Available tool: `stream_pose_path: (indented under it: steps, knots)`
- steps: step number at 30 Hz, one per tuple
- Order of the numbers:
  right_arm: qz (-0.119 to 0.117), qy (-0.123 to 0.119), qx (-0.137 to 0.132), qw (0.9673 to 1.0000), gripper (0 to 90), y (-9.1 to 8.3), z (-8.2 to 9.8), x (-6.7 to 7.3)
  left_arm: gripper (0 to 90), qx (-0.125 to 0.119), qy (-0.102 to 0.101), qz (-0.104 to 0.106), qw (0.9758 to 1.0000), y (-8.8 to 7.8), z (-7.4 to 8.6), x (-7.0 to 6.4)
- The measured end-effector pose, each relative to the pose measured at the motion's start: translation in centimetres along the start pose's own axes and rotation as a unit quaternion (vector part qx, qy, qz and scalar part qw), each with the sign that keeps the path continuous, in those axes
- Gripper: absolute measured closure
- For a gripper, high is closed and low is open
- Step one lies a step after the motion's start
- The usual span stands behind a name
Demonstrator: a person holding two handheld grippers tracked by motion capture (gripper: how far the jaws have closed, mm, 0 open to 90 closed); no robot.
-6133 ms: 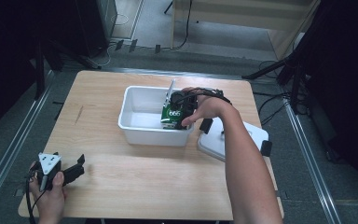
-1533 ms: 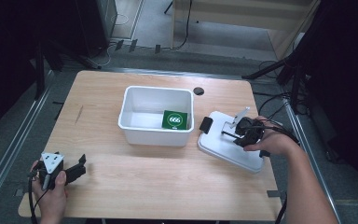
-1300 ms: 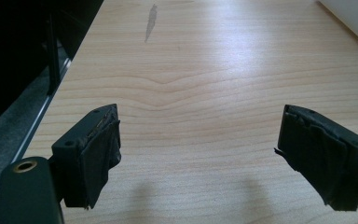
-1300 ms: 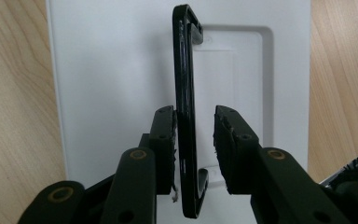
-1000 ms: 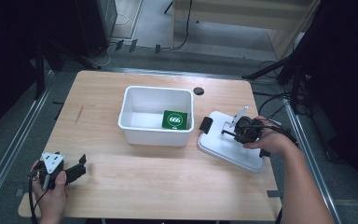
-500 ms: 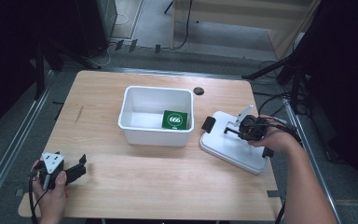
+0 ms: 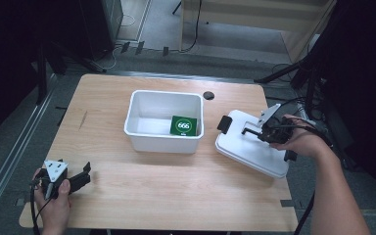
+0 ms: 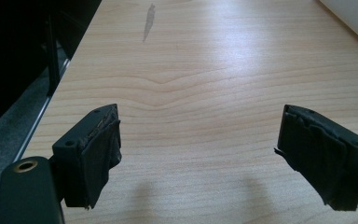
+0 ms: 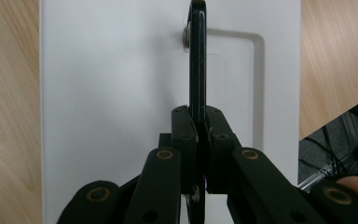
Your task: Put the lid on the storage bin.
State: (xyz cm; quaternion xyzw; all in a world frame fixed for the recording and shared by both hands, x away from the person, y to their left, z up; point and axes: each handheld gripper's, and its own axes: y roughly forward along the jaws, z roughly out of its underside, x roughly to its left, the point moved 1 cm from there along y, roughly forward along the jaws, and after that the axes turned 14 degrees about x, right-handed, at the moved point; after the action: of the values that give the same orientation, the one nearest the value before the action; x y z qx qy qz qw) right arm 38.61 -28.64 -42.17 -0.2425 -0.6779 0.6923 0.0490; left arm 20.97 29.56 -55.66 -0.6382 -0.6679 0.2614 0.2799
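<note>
Lid (image 7: 247, 147), white and flat, sits at the right side of the worktop (image 7: 176, 196), just beside the white tub (image 7: 164, 142) and apart from it, with one long edge tilted up off the wood. Its thin black handle (image 9: 197, 60) stands upright from a shallow sunken panel in the lid's top, and the right gripper (image 7: 258, 132) has its jaws clenched on that handle; in the right gripper view the two pads press flat on either side of the black strip. A black clip (image 7: 223, 123) shows at the lid's end nearest the tub. The tub stands open near the middle of the worktop and holds one thing, a green card (image 7: 183, 126) with a white round mark reading 666, lying at the tub's right side against the near wall. A small dark disc (image 7: 208, 95) lies on the wood behind the tub. Well apart, at the near left corner, the left gripper (image 7: 81, 177) rests low over bare wood with its jaws spread wide and nothing between them.
</note>
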Motion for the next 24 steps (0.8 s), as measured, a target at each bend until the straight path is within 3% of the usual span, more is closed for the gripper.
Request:
stream_pose_path:
  steps: [11,24]
  knots:
    - [0.006,-0.020,-0.014,0.9997,85.5,-3.9,0.2,-0.8,13.6,0.000,0.000,-0.001,1.0000,0.0,0.0,0.0]
    - [0.023,-0.038,-0.035,0.9984,85.5,-7.3,-1.6,-1.3,13.6,0.000,0.000,0.001,1.0000,0.0,0.0,0.0]
